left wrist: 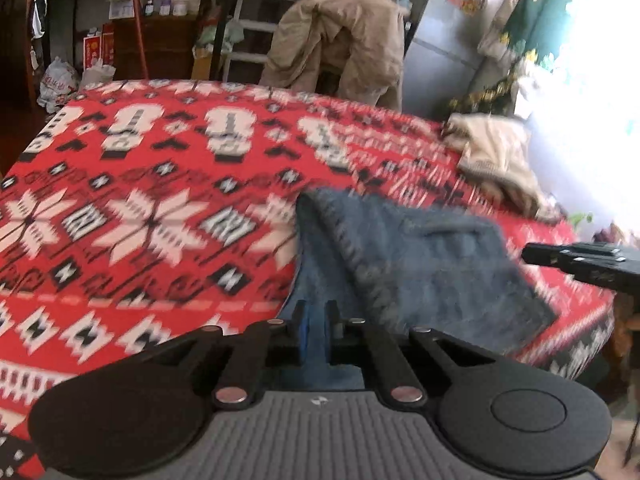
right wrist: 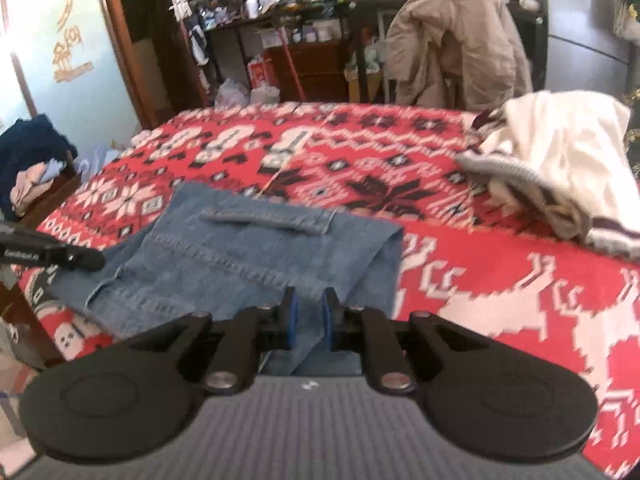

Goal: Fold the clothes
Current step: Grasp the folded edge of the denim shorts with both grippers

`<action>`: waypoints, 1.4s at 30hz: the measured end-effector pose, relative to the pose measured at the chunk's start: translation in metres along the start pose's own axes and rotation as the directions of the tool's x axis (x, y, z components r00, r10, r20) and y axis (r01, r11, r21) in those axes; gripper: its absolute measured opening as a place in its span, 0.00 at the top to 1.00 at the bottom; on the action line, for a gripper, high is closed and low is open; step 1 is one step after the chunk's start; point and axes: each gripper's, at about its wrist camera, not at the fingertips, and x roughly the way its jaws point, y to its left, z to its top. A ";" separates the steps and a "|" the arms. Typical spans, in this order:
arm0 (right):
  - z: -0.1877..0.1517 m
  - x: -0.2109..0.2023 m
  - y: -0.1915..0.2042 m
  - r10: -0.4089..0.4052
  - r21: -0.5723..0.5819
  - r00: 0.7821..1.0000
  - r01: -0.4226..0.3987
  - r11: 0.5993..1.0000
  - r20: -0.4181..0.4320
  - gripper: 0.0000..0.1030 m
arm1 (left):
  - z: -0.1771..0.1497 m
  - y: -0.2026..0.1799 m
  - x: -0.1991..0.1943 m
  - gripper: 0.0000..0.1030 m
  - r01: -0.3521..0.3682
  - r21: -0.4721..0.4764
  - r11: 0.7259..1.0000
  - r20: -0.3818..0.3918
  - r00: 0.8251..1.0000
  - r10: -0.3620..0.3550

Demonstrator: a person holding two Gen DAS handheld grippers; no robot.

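A denim garment lies on the bed, on a red patterned blanket, near the bed's near edge. In the right wrist view it is partly folded, with a stitched band across its far part and a fold along its right side; its near edge hangs toward the camera. The left gripper is clenched on a fold of the denim: blue cloth fills the narrow gap between its blue pads, and the garment rises from there in a ridge toward the bed's middle. The right gripper grasps the garment's near hem, its jaws only slightly apart with denim running down between the pads. Each gripper shows in the other's view as a black finger at the frame's side, over the denim's edge. A cream knit with dark stripes lies heaped near the bed's far right corner, well apart from the denim. Beyond the far edge a beige coat hangs over a chair, and cluttered shelves stand behind it. The left view is blurred.
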 end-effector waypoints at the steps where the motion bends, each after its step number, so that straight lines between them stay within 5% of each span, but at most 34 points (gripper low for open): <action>1: 0.006 0.002 -0.003 -0.013 0.005 1.000 0.013 1.000 0.011 0.87 | 0.006 -0.002 0.002 0.92 0.012 -0.012 1.000 0.013 1.000 -0.012; 9: 0.016 0.055 -0.017 -0.068 -0.004 0.998 0.068 0.998 -0.020 0.88 | 0.045 -0.022 0.040 0.86 0.056 -0.014 0.998 0.018 0.998 -0.055; 18: 0.013 0.036 -0.031 -0.052 0.075 0.999 0.053 0.996 -0.012 0.87 | 0.050 -0.015 0.056 0.80 0.057 -0.023 0.998 0.027 0.998 -0.057; 24: 0.033 0.053 -0.030 -0.068 0.086 0.998 0.066 0.994 0.020 0.87 | 0.063 -0.017 0.079 0.83 0.065 -0.014 0.998 0.017 0.998 -0.065; 26: 0.032 0.062 -0.029 -0.083 0.068 0.996 0.082 0.994 0.014 0.87 | 0.061 -0.016 0.085 0.96 0.040 0.002 0.999 0.014 0.999 -0.040; 33: 0.018 0.055 -0.042 -0.114 0.093 0.993 0.114 0.989 -0.010 0.84 | 0.051 0.005 0.068 0.98 0.034 -0.065 0.997 0.016 0.999 -0.033; 37: 0.005 0.028 -0.060 -0.064 0.229 0.998 0.065 0.971 -0.010 0.77 | 0.046 0.015 0.049 0.57 0.033 -0.071 0.997 0.010 0.999 -0.032; 42: -0.008 0.009 -0.074 0.034 0.355 0.999 -0.020 0.935 -0.033 0.74 | 0.043 0.030 0.036 0.54 0.047 -0.111 0.993 -0.049 0.997 -0.053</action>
